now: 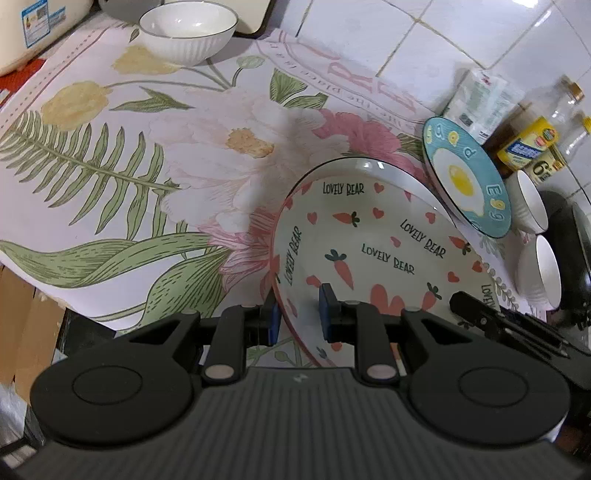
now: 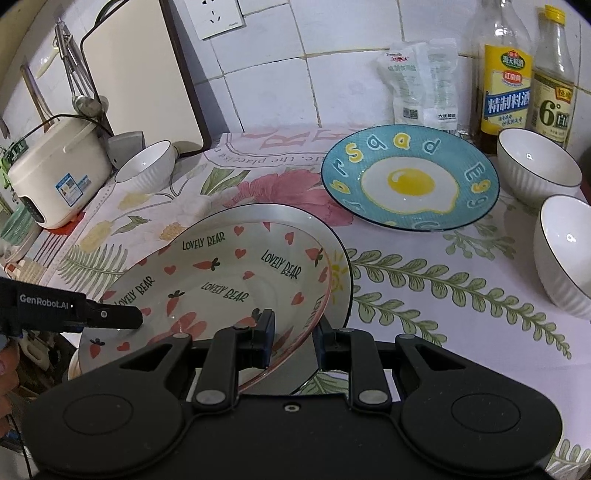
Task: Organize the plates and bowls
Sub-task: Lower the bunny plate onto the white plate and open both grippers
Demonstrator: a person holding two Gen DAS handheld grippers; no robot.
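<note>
1. We find the left gripper [image 1: 299, 314] clamped on the near rim of the Lovely Bear plate [image 1: 369, 236], one pad under the rim and one on the inner face.
2. We find the right gripper [image 2: 293, 341] clamped on the rim of the same plate on its opposite side. In the right wrist view the left gripper's finger reaches over the plate's left edge, so both tools hold the one plate.
3. The held plate sits tilted over a second, dark-rimmed plate [image 2: 338, 291] directly beneath it. Whether the two touch we cannot tell; we judge this stacking step to be in progress, not finished.
4. Beyond the right gripper, ahead and slightly right, the egg plate [image 2: 410, 179] lies alone on the floral cloth [image 2: 443, 288], not stacked.
5. Further right of that gripper, two white bowls [image 2: 565, 254] stand side by side, separate from each other.
6. Far ahead of the left gripper, a third white bowl [image 1: 188, 31] stands alone at the cloth's far edge.
7. Assessment: at most one plate pairing is under way. The egg plate and all three bowls remain to be gathered, so we judge the task to be at an early stage.
</note>
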